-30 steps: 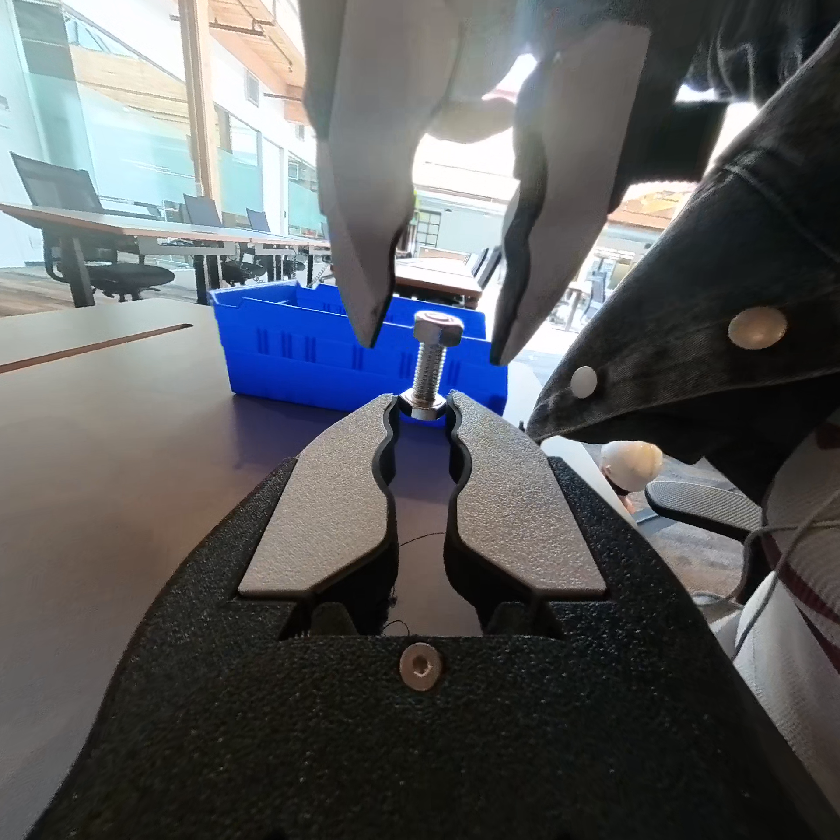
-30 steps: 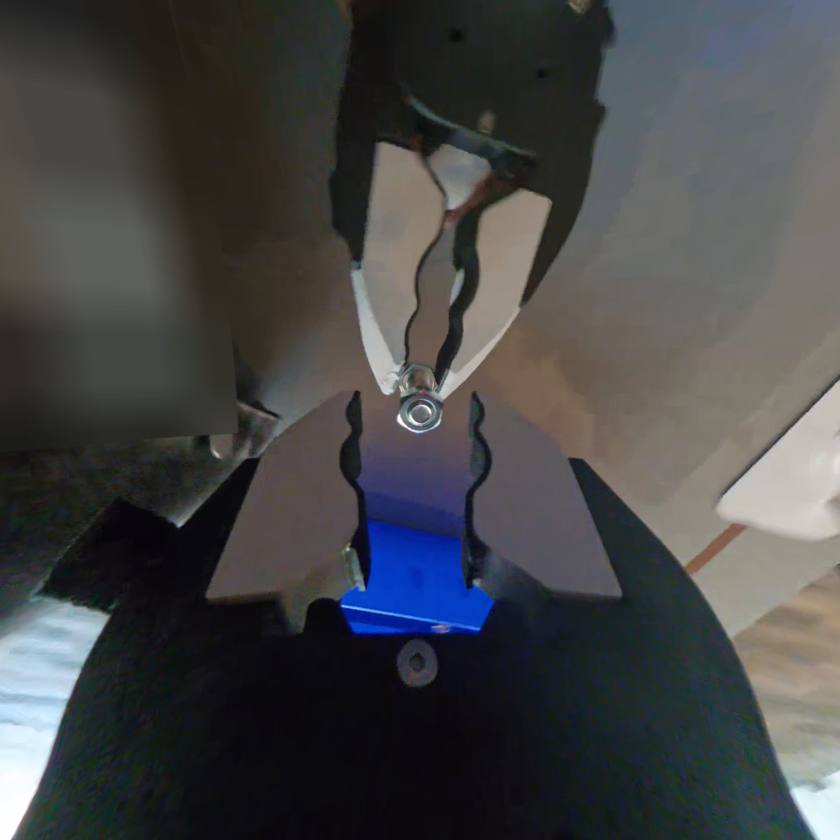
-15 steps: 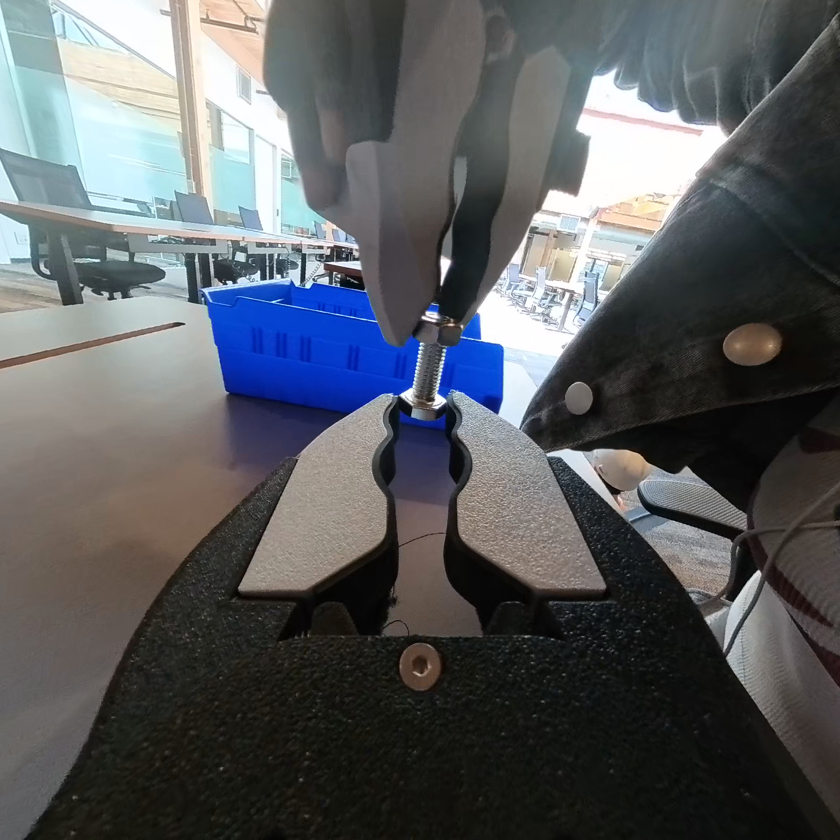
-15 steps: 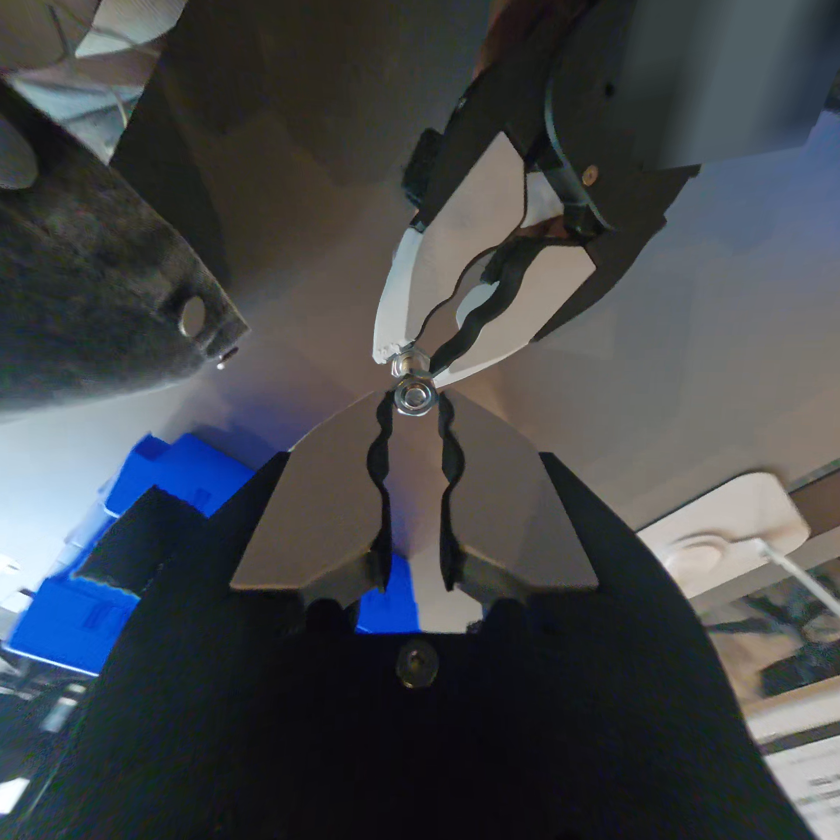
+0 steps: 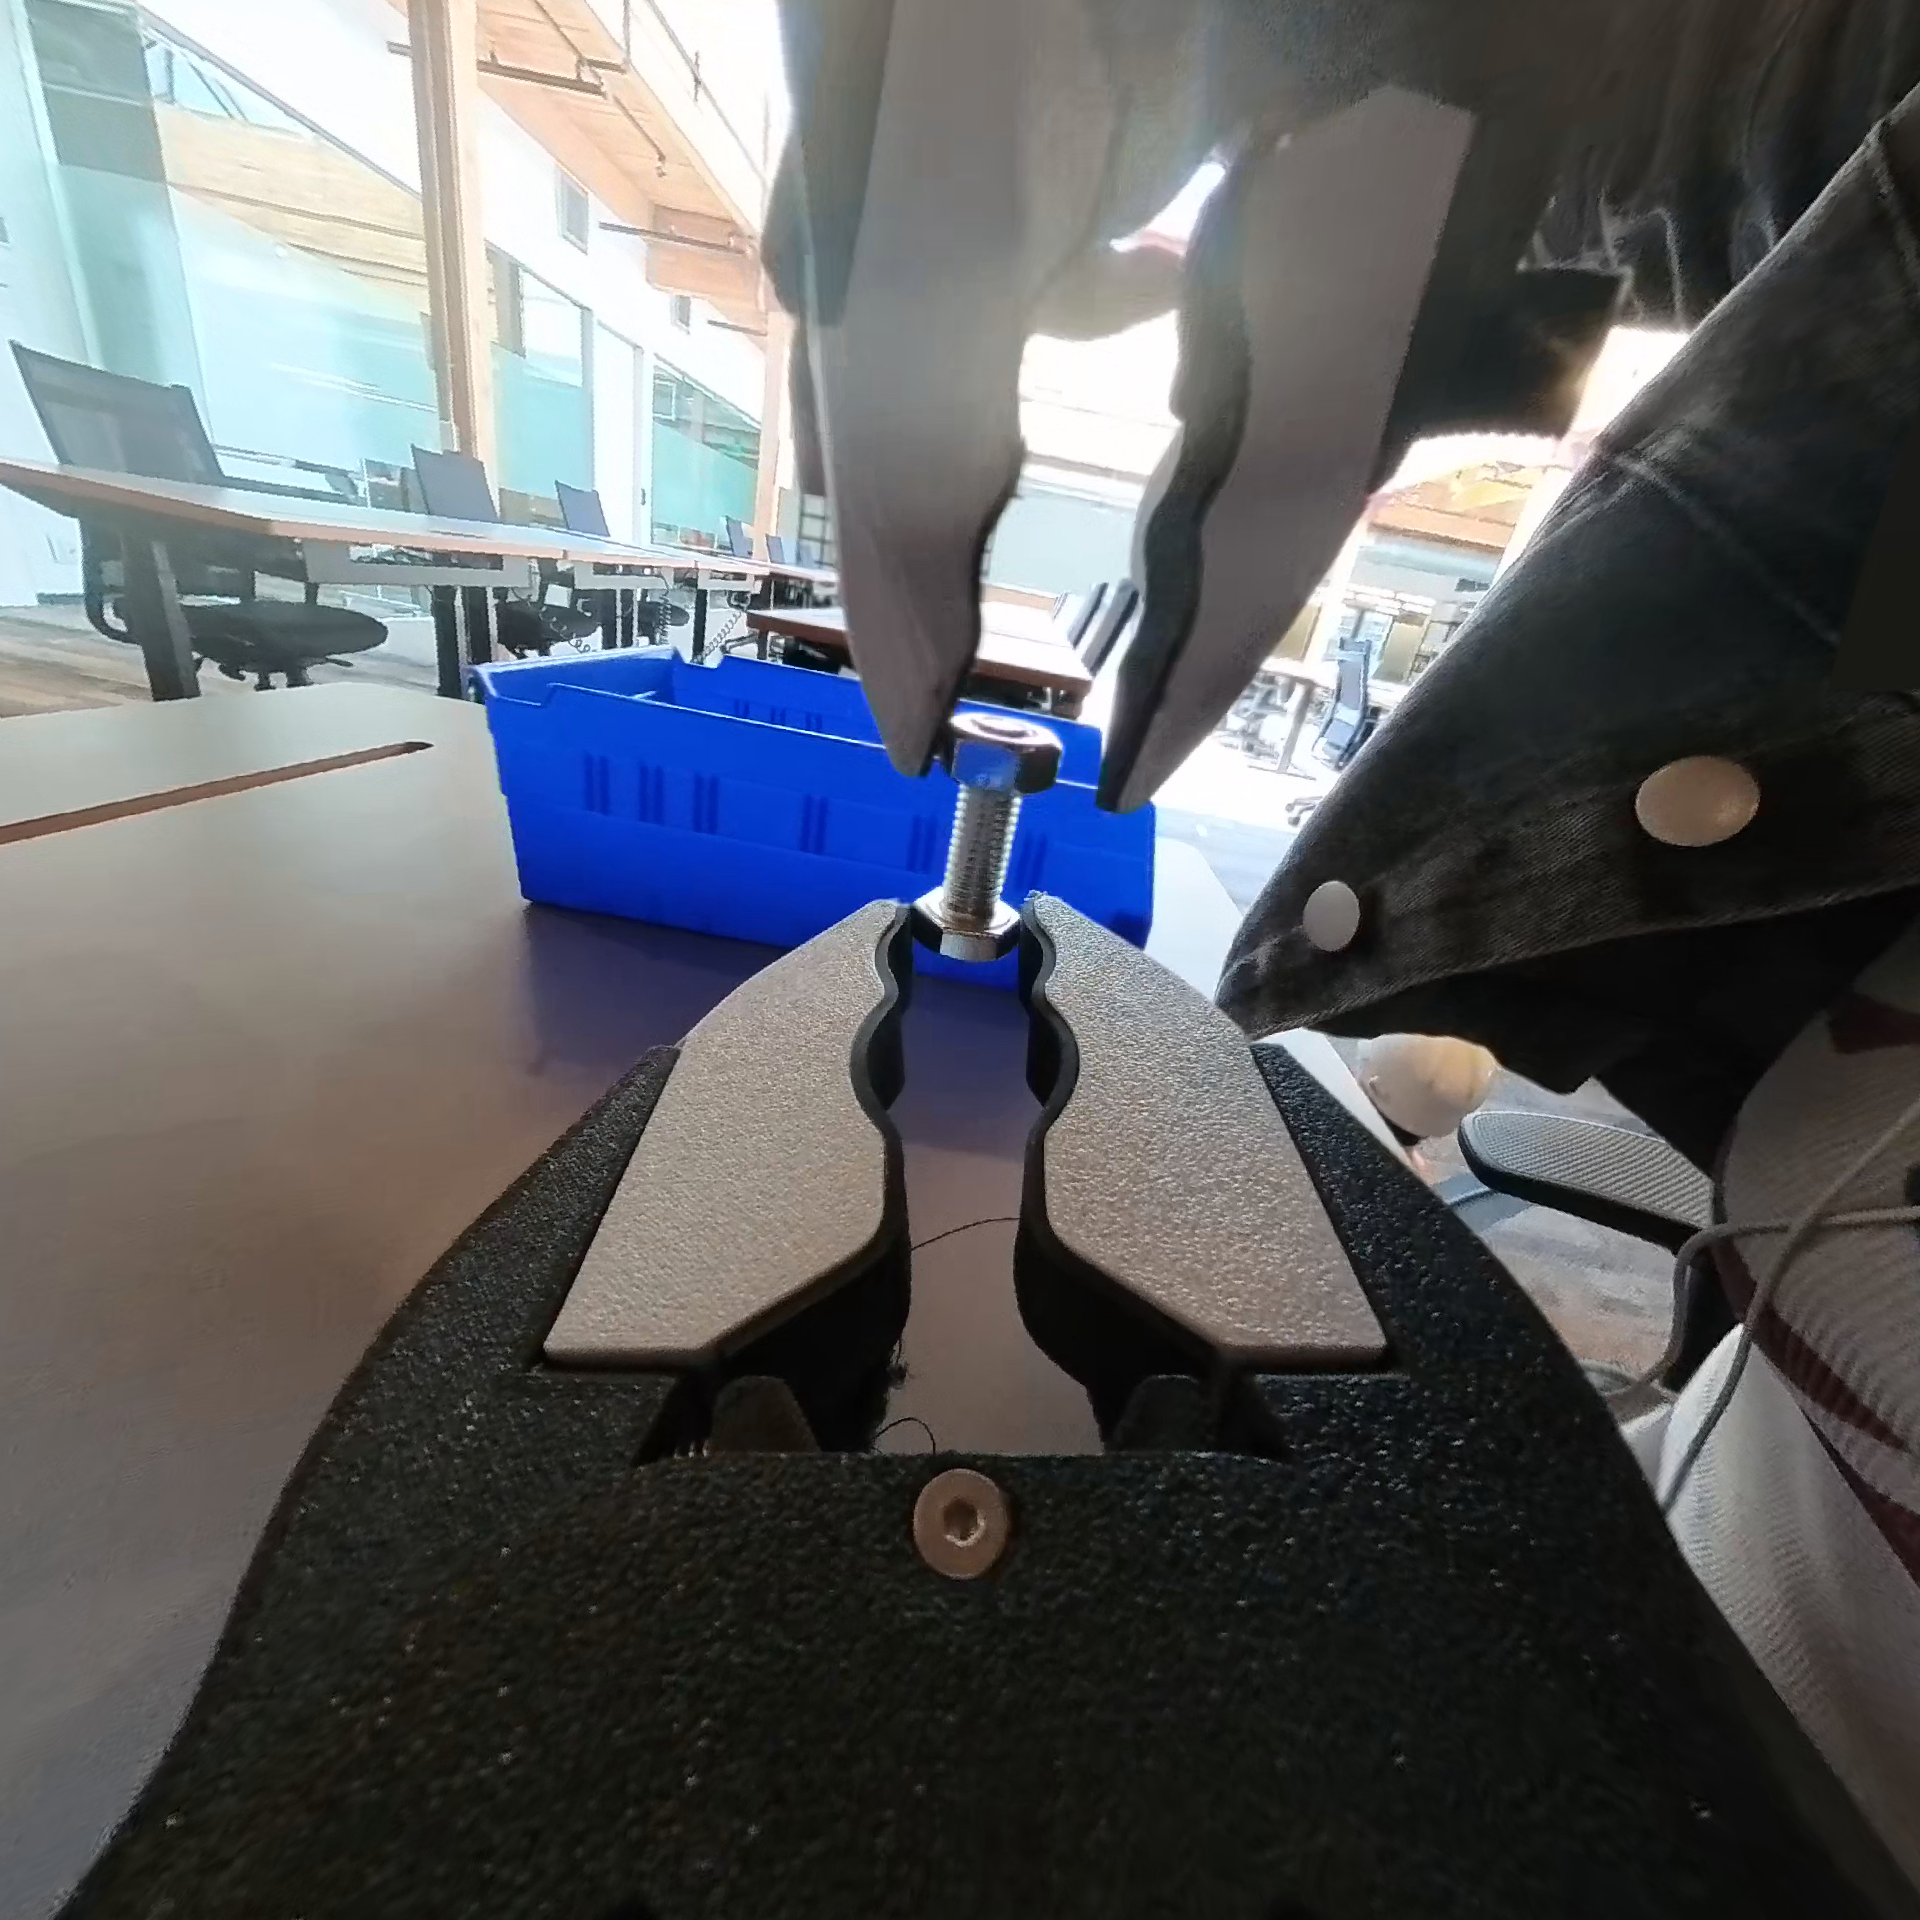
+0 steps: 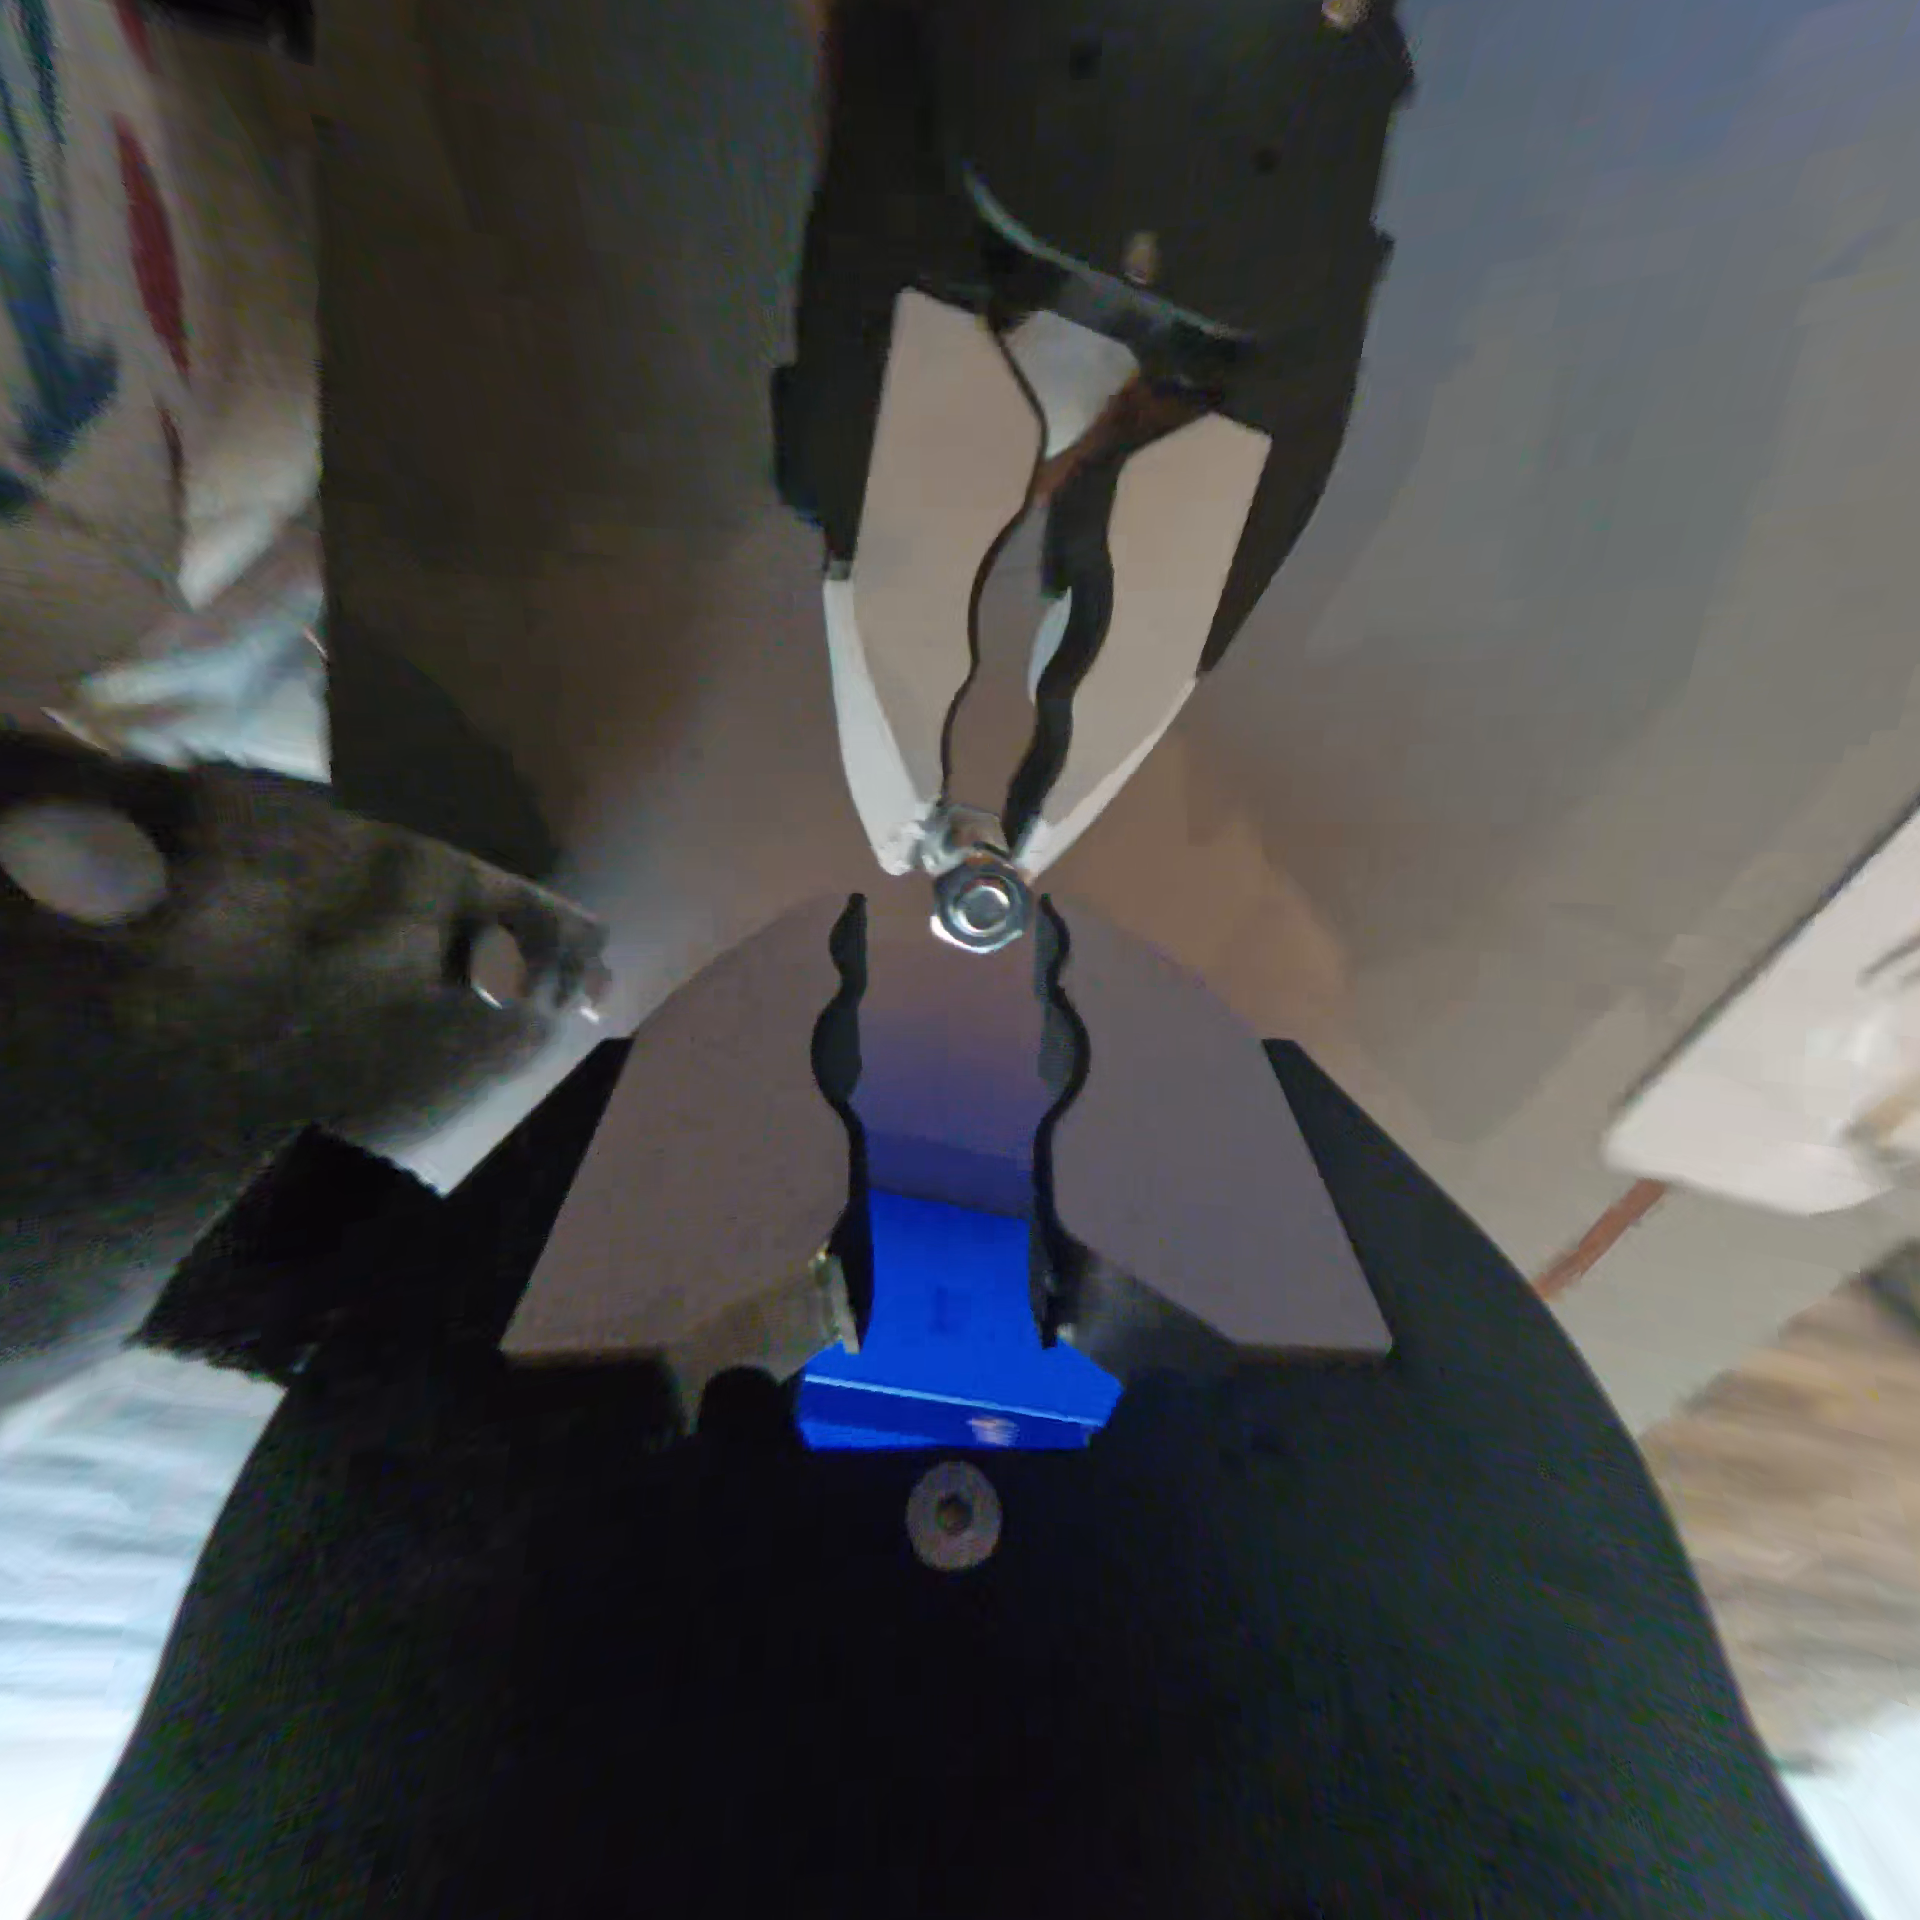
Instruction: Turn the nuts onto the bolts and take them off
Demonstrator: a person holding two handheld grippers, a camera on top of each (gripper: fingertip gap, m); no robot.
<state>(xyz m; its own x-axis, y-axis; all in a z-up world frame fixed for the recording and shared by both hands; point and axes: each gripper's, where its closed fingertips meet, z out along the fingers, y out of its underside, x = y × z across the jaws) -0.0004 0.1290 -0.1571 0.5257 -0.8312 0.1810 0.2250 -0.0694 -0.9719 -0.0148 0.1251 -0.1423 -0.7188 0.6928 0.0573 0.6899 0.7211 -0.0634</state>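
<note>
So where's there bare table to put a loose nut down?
Bare table lies left of the left hand-held gripper, in front of the blue bin. It is crowded around the bolt, under the right hand-held gripper.

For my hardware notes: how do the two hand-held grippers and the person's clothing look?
Both the left gripper and right gripper have rough black bodies, flat grey textured fingers with wavy black inner pads, and one hex-socket screw. The dark denim sleeve has pale round snaps.
</note>
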